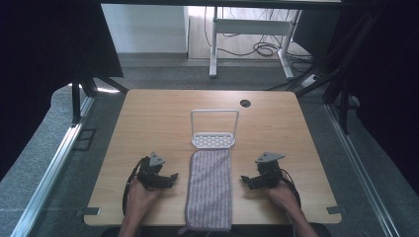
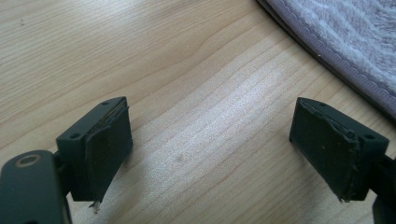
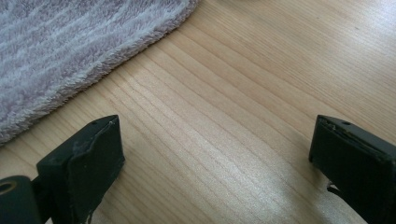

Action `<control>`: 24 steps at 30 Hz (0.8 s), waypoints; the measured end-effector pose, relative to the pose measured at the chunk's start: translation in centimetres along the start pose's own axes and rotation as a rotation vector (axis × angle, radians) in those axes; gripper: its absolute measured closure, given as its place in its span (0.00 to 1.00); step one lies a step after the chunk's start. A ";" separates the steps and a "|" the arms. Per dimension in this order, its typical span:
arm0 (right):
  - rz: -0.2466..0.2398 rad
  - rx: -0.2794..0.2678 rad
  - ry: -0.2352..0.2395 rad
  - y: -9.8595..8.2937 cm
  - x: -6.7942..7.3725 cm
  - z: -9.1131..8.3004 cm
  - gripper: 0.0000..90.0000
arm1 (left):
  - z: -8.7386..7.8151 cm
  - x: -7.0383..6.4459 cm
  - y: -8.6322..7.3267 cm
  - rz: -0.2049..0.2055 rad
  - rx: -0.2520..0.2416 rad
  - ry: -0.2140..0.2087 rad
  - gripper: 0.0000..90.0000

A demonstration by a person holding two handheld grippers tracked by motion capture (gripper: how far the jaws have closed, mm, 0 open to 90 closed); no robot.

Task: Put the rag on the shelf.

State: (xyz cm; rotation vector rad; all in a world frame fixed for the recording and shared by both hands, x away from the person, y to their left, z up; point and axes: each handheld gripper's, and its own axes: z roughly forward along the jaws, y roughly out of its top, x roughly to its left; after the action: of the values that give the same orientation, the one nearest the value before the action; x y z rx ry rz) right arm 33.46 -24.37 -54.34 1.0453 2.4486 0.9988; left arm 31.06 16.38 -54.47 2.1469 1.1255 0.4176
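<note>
Both the left gripper (image 1: 170, 176) and the right gripper (image 1: 245, 180) are held released, jaws wide apart above bare wood, one at each side of the towel (image 1: 209, 187). The towel lies flat between them, its near end over the table (image 1: 148, 113) edge. Only pile might be pinched, or the cloth dragged off. Beyond it stands a white perforated wire-framed rack (image 1: 214, 139).

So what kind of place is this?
Probably a lab recording station, not a home: a bare light-wood table ringed by black curtains, loose cables on grey carpet, and a striped purple-grey towel laid out before a white wire rack.
</note>
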 end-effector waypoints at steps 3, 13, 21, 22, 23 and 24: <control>0.000 0.000 0.000 0.0 0.0 0.0 0.03 | 0.0 0.0 0.0 0.000 0.000 0.001 0.14; -0.002 0.000 0.001 0.0 0.0 0.0 0.03 | 0.0 0.0 0.0 -0.003 -0.001 -0.001 0.14; 0.000 0.006 0.003 0.1 0.1 0.1 0.02 | 0.0 0.0 0.0 -0.010 -0.003 0.003 0.15; 0.000 0.010 0.003 0.1 0.1 0.1 0.02 | 0.0 0.0 0.0 -0.013 -0.004 0.005 0.15; 0.002 0.014 0.002 0.2 0.1 0.0 0.02 | 0.0 0.0 0.0 -0.015 -0.004 0.007 0.15; 0.000 0.017 0.002 0.2 0.1 0.0 0.02 | 0.0 0.0 0.0 -0.016 -0.005 0.008 0.15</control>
State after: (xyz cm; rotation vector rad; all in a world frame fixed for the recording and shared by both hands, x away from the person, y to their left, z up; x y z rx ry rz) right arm 33.51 -24.20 -54.24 1.0502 2.4625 0.9812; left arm 31.01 16.38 -54.47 2.1324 1.1448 0.4213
